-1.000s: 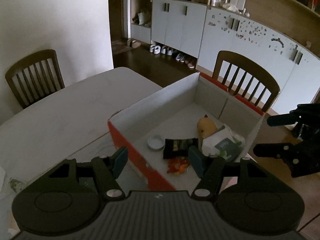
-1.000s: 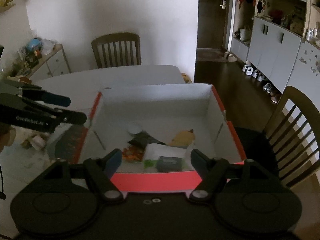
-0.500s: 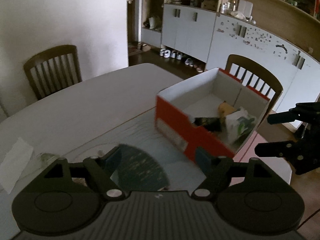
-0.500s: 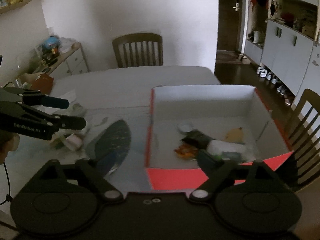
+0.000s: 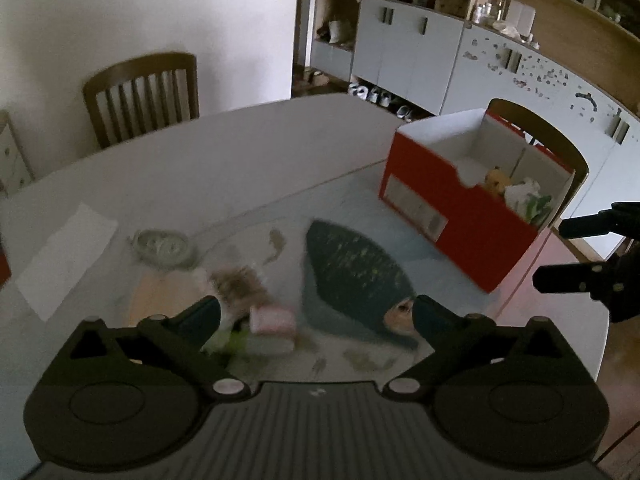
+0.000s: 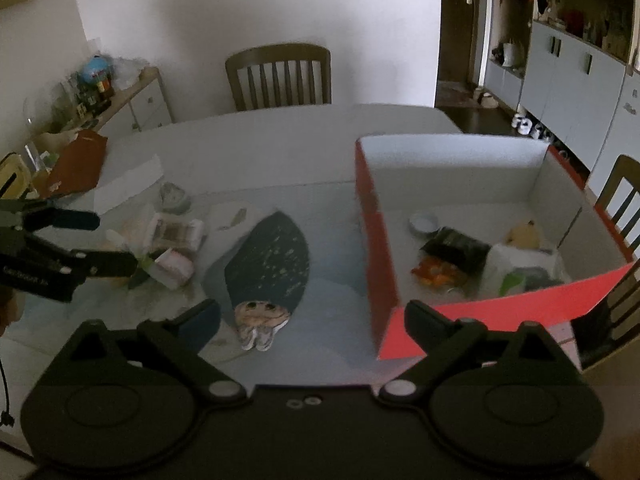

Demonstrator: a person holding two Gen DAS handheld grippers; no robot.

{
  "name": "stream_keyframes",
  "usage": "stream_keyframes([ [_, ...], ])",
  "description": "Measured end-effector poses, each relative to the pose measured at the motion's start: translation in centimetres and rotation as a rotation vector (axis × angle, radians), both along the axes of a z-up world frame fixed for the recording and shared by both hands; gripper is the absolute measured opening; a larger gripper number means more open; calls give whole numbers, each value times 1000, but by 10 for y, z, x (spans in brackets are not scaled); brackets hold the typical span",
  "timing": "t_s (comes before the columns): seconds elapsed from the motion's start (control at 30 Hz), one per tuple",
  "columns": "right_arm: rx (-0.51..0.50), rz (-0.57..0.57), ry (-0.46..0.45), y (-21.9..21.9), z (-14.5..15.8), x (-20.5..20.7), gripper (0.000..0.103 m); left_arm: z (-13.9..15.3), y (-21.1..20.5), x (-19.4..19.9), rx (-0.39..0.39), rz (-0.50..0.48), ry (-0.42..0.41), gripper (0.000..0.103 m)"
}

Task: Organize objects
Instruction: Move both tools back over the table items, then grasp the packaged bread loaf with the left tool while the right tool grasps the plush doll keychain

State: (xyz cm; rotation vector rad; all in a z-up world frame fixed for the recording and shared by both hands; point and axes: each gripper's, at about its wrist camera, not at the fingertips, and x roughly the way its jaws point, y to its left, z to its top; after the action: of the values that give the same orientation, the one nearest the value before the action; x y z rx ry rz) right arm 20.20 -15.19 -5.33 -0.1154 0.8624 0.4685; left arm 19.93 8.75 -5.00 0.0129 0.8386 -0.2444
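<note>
Both grippers released, jaws wide, nothing held. Left gripper (image 5: pixel 316 316) hovers over clutter: pink packet (image 5: pixel 273 320), dark fish-shaped mat (image 5: pixel 352 276). Right gripper (image 6: pixel 312 316) sits between mat and red box (image 6: pixel 376 240), box holding black packet (image 6: pixel 456 248), yellow toy (image 6: pixel 524 236).

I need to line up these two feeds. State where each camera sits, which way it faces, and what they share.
Left wrist: on the left gripper, jaws open, facing the table clutter; the right gripper shows at the right edge.
Right wrist: on the right gripper, jaws open, facing the table; the left gripper shows at left.
Shared: the red box, the dark fish-shaped pouch, the pink packet.
</note>
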Motion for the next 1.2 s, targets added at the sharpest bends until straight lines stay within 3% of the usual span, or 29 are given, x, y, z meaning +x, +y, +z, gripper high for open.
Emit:
stream_keyframes([
  [0.47,-83,36,77,49,-42,1,96,-53,69,-15,18,114,24,103],
  [0.6,-106,48,92,57,-50,5,94,-63,83,-12,60,143,30,103],
  [0.83,-127,56,113,65,-59,12,93,-69,94,-6,57,128,16,103],
  [1.2,-154,67,142,76,-78,26,89,-95,101,22,150,115,41,103],
])
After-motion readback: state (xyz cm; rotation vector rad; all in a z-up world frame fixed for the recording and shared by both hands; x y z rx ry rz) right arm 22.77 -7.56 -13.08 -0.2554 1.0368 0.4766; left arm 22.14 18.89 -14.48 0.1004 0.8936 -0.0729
